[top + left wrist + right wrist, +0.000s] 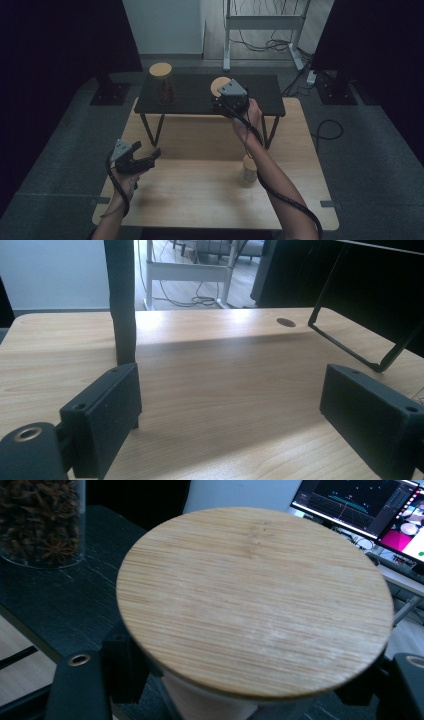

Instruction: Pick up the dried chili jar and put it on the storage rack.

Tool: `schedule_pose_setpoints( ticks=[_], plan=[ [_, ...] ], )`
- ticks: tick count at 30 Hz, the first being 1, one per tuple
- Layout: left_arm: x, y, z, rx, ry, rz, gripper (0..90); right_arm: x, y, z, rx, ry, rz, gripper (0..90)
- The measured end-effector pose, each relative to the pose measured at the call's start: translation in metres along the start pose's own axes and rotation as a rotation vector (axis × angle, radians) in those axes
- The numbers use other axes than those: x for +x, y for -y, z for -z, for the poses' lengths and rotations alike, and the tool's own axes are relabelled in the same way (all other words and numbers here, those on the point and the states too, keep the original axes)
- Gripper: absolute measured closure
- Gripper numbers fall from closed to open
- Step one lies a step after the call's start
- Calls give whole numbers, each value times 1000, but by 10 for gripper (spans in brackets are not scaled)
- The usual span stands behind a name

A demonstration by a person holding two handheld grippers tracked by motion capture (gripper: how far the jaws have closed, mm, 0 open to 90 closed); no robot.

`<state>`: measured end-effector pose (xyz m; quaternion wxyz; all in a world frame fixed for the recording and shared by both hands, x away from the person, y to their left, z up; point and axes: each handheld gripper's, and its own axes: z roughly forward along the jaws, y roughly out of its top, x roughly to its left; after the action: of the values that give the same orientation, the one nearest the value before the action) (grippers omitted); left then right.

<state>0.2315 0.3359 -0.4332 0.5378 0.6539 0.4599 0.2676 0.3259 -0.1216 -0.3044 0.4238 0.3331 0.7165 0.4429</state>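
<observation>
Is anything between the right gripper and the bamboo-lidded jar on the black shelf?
Nothing visible. The right gripper is already at the round bamboo-lidded jar on the black raised shelf, one of its fingers on each side below the lid. The clear star-anise jar stands well aside.

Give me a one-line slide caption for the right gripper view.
Right gripper straddling a jar below its round bamboo lid on the black shelf, beside a jar of star anise.
</observation>
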Motion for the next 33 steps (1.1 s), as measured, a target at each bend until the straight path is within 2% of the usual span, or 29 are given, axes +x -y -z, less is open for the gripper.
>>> schedule_pose_setpoints(
  ticks=[21, 33],
  plan=[
    [-2, 0, 1, 0, 3, -6, 92, -4, 3, -15, 19, 33, -32, 255],
    [-1, 0, 0, 3, 0, -6, 92, -5, 5, -21, 24, 28, -49, 255]
  ],
)
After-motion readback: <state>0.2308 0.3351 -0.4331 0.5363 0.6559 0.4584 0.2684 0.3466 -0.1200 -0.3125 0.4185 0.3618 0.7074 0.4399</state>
